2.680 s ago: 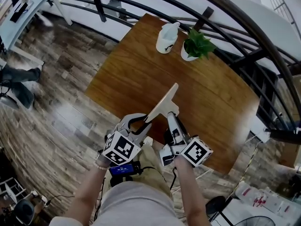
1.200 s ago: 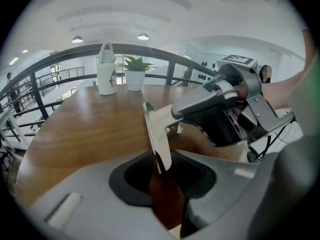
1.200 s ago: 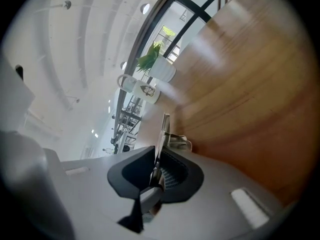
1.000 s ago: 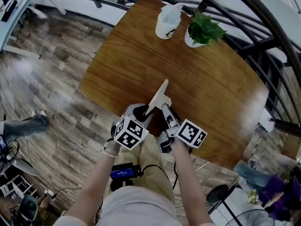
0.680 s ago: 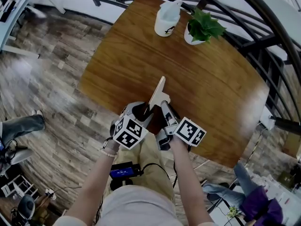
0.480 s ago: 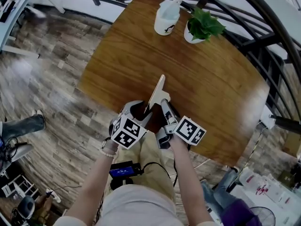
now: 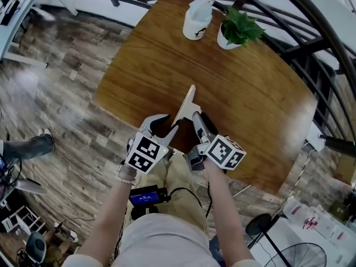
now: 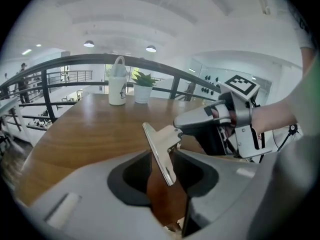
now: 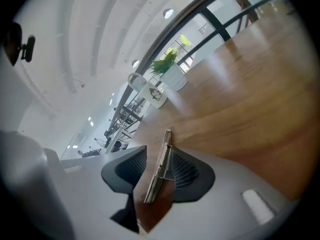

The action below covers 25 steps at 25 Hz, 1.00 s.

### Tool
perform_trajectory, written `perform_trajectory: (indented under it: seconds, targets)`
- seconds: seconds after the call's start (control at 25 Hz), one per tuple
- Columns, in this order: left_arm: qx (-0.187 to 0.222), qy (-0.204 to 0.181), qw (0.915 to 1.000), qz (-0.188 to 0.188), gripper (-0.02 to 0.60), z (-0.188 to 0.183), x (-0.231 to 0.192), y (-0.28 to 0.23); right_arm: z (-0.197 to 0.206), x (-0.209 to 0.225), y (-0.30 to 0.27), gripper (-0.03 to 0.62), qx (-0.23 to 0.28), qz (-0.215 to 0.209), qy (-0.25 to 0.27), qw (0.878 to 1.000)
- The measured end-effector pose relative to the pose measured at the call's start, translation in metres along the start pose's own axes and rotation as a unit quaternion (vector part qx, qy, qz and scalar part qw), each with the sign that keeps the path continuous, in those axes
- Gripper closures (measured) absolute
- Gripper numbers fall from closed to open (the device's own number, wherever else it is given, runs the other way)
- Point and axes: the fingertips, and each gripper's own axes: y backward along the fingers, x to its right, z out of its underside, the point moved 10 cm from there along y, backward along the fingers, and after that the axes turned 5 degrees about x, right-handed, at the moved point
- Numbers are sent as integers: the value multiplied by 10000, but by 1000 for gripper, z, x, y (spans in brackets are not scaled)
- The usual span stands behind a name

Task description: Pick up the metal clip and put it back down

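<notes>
One metal clip (image 7: 187, 102), held edge-up over the tabletop's (image 7: 239, 88) near edge, centre frame. Looks light, stiff and slick, so pinch flat across its plates. Left claw (image 7: 163, 127) is clamped on it; right claw's (image 7: 201, 122) jaws have just been opening, clip between them.

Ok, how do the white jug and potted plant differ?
The white jug is taller, with a dark print; the potted plant has a lower, plain pot. The jug ends in a spout, the plant in green leaves. Both vessels are white, side by side.
</notes>
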Motion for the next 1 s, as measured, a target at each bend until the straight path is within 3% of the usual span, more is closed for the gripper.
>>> perform_trajectory:
  seconds: [0.08,0.24,0.68,1.0]
  targets:
    - [161,-39,9999,-10,470,-6,1,6,-4,-5,6,445,68,110,478,9988]
    - [491,-140,9987,26,563,-16,6,21,-7,-19,20,571,10,253,1463,9889]
    - [1169,-401,9922,-165,581,-54,19,70,-22,-76,63,572,443,-80,3036,9517]
    - [1534,-774,9849,-219,581,-88,31,101,-31,-104,99,572,842,-168,3465,9341]
